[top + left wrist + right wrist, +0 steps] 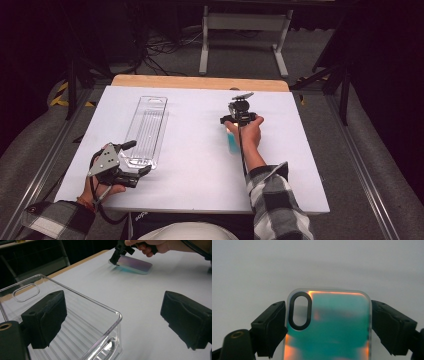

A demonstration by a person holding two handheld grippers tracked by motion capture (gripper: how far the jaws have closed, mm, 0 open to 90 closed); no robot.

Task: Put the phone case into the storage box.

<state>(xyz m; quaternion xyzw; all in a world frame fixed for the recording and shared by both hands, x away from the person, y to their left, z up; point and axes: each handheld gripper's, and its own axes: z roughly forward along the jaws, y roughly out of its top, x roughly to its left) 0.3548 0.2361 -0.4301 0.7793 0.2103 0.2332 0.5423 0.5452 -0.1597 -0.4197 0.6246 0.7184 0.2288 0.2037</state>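
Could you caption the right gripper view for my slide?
Right gripper jaws flank an iridescent phone case on the white table.

Right tool clamped shut, left tool spread wide.

B&W plaid sleeves, 2 black hand-held grippers w/ cables, grey 3-cornered plate on left.

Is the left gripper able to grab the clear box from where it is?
Probably yes: the left gripper is open right at the clear box's near end, one jaw over it, with nothing between.
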